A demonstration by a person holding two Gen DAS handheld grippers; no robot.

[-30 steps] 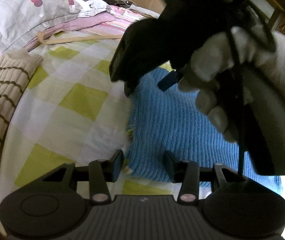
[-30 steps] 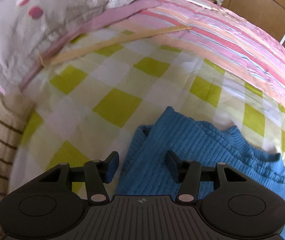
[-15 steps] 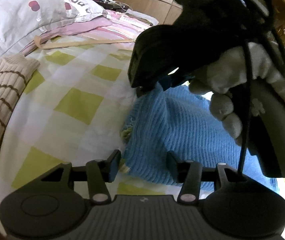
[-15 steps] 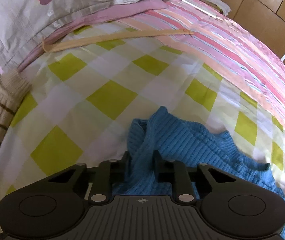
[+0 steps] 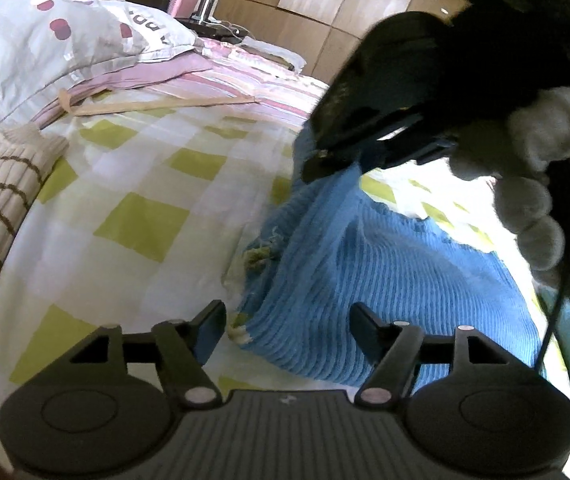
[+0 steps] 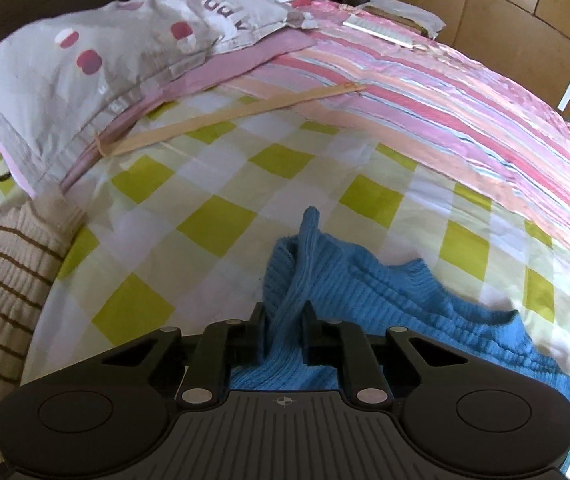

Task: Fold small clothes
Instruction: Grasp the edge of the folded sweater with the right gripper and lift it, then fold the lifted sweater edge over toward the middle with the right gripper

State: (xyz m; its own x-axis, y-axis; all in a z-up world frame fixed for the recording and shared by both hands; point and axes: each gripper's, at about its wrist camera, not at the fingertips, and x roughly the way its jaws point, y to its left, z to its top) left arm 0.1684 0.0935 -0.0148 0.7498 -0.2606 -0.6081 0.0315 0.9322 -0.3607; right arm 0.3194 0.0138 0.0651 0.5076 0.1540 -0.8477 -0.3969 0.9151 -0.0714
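The blue knit (image 6: 385, 304) lies on the checked bed (image 6: 213, 224), at the near right of the sheet; the right gripper (image 6: 283, 338) has its fingers clamped on a bunched fold of it, and that fold rises in a peak above the rest; the jaws have just been closing on the cloth. The left gripper (image 5: 287, 330) stands with its fingers spread wide, having just been opening; the knit's near corner lies between them, not pinched. A gloved hand (image 5: 533, 184) holds the right gripper at the far right. A striped beige knit (image 6: 1, 280) lies at the left; a pillow (image 6: 97, 56) lies far left.
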